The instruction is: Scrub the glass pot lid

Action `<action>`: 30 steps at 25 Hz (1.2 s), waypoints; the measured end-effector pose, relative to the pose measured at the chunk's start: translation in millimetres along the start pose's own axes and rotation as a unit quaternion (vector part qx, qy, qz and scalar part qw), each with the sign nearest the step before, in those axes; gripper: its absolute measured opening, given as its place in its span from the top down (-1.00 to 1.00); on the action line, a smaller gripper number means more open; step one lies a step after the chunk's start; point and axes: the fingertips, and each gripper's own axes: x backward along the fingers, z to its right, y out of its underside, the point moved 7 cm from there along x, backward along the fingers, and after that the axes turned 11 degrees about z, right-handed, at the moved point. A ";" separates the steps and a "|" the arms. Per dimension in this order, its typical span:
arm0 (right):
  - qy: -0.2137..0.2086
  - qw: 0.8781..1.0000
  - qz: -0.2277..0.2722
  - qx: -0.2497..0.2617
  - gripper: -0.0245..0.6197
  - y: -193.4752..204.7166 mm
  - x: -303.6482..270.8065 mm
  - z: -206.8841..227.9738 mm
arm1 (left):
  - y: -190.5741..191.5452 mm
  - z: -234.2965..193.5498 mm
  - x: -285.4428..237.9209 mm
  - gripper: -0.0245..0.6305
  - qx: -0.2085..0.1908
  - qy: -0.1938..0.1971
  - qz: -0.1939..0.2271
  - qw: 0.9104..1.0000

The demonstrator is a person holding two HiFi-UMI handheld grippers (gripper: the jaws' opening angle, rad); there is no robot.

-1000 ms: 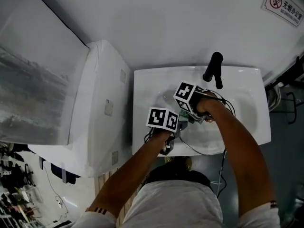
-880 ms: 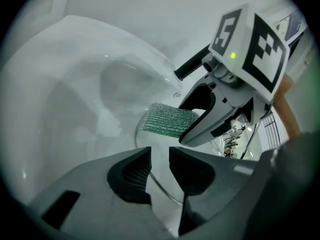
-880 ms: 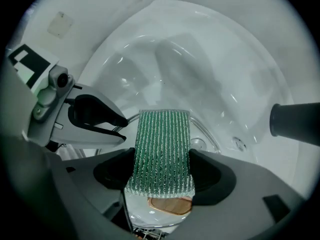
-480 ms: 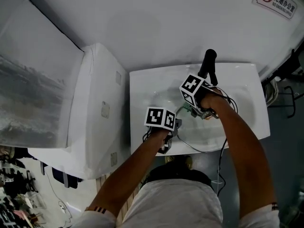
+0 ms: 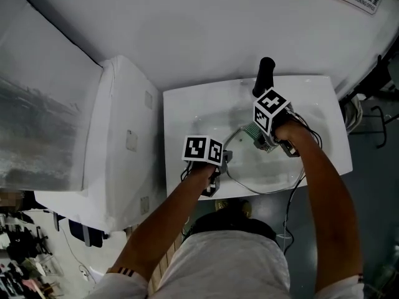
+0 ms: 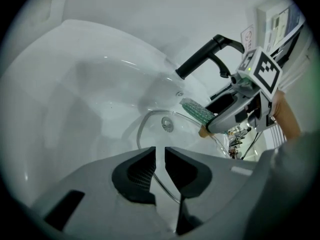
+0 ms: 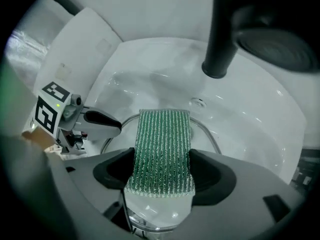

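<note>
The left gripper [image 6: 159, 160] has just been closing its jaws on the near rim of the glass pot lid [image 6: 172, 135] in the sink [image 5: 187, 104] (a steadying hold, I judge). The right gripper [image 7: 162, 176] clamps a green sponge [image 7: 162, 144], which next needs pressing onto the glass.

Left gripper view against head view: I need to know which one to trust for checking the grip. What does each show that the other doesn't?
Only the left gripper view: the left gripper, whose jaws have just been closing, pinches the rim of the clear round glass pot lid. Only the head view: that gripper's marker cube, the person's forearms and the white cabinet beside the sink. Both: the white sink, the black tap, and the right gripper holding the green ribbed scouring pad.
</note>
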 end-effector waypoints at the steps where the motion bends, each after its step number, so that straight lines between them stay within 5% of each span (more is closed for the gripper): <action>1: -0.007 1.000 0.010 -0.013 -0.13 2.8 1.2 1.9 | 0.2 0.2 -0.1 0.72 0.000 0.000 0.000 1.000; 10: -0.015 0.993 0.068 -0.098 -0.13 34.4 19.6 41.1 | 0.2 1.3 0.2 0.72 -0.002 -0.002 0.000 1.000; 17: -0.071 0.961 0.123 -0.238 -0.13 63.4 18.7 72.2 | 0.4 1.8 0.2 0.72 -0.004 -0.004 0.000 1.000; 20: -0.097 0.949 0.150 -0.260 -0.12 69.3 22.9 72.8 | 0.5 2.1 -0.1 0.72 -0.004 -0.003 0.000 1.000; 22: -0.098 0.956 0.161 -0.225 -0.13 65.2 31.4 61.4 | 0.7 1.9 -0.5 0.72 -0.004 -0.003 0.000 1.000; 26: -0.052 0.986 0.143 -0.074 -0.13 48.5 52.9 13.4 | 0.2 1.4 -0.3 0.72 -0.010 -0.002 0.000 1.000; 30: -0.032 0.992 0.114 0.041 -0.13 22.9 57.1 -37.8 | 0.1 1.2 -0.2 0.72 -0.011 -0.001 0.001 1.000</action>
